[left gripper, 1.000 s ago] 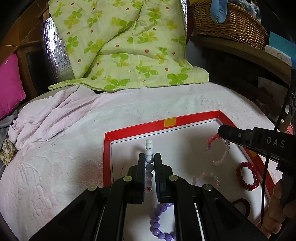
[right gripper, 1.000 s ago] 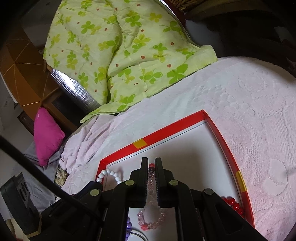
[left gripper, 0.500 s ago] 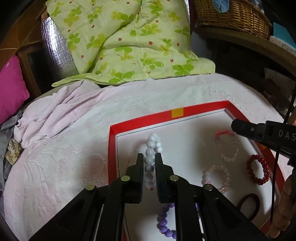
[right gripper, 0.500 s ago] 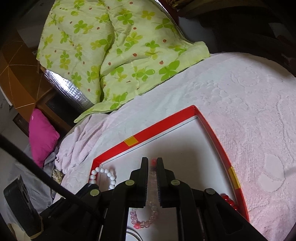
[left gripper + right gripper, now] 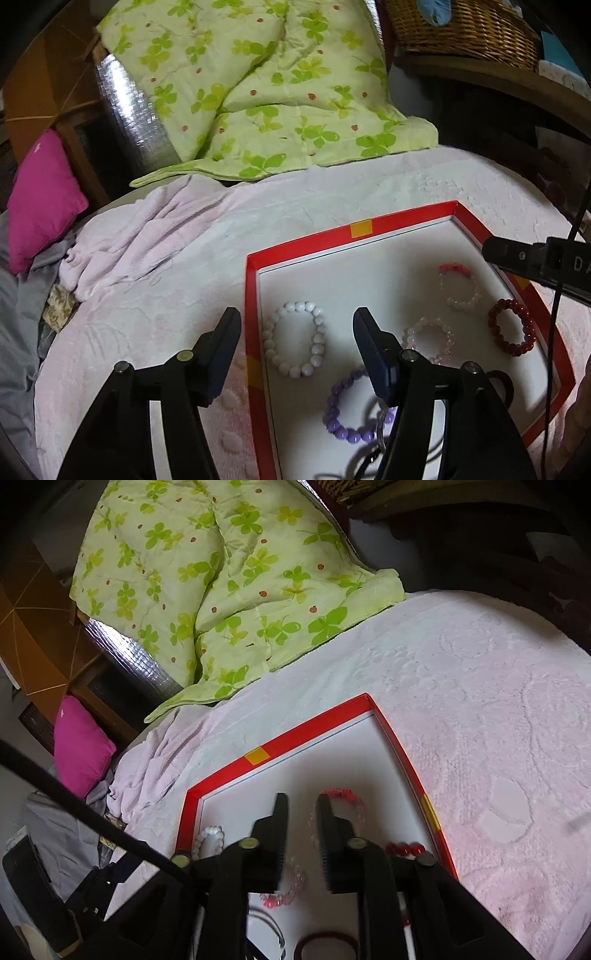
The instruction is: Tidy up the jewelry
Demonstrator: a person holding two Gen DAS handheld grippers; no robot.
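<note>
1. Left gripper [image 5: 297,325]: jaws have just been opening and now stand spread, pressing nothing; the white bracelet [image 5: 294,343] lies flat between them, inside the red-rimmed tray [image 5: 252,295] near its left rim.
2. Right gripper [image 5: 302,805]: jaws have just been parting, a narrow gap, nothing pinched; the pink-and-clear bracelet [image 5: 459,285] lies on the tray floor beneath.
3. Good practice, as judged: lift both grippers straight up before moving sideways, so no finger drags the released beads out of place.
</note>
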